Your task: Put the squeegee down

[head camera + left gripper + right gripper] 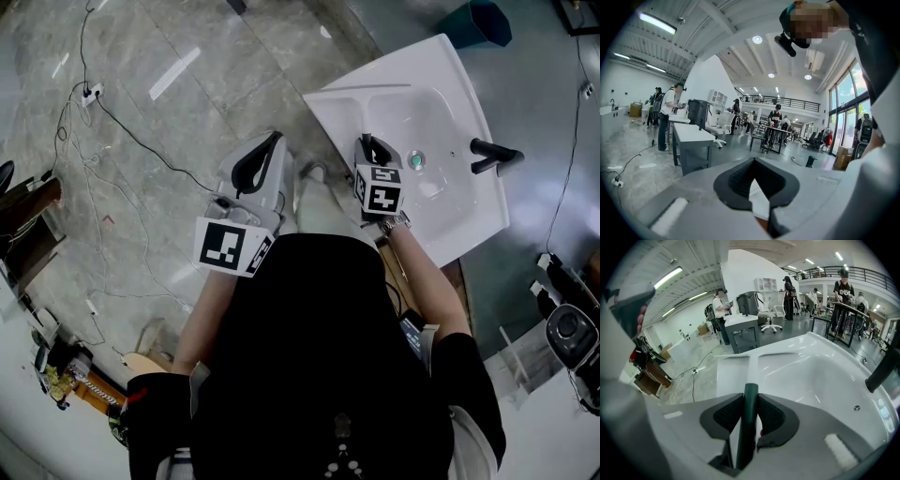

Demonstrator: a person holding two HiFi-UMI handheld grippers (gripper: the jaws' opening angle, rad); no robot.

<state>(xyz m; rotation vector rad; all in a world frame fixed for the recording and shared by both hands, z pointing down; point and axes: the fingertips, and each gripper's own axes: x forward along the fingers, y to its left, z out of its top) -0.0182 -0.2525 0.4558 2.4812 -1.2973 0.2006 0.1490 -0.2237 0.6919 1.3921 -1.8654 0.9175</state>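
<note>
Squeegee (749, 416): there is one, with a dark green handle clamped between the two pads of the right tongs (750, 398). The handle stands roughly upright between them, and its pale T-shaped head reaches forward toward the rim of the sink (820, 371); whether the head touches that rim cannot be told. In the head view the right tongs (373, 147) hang over the one white sink (441, 75), which has one black tap (494, 154) at its edge and one drain (415, 160) in the basin. The left tongs (754, 161) have their tips together and nothing between them; in the head view they (266, 152) sit beside the sink, over the floor (169, 112).
</note>
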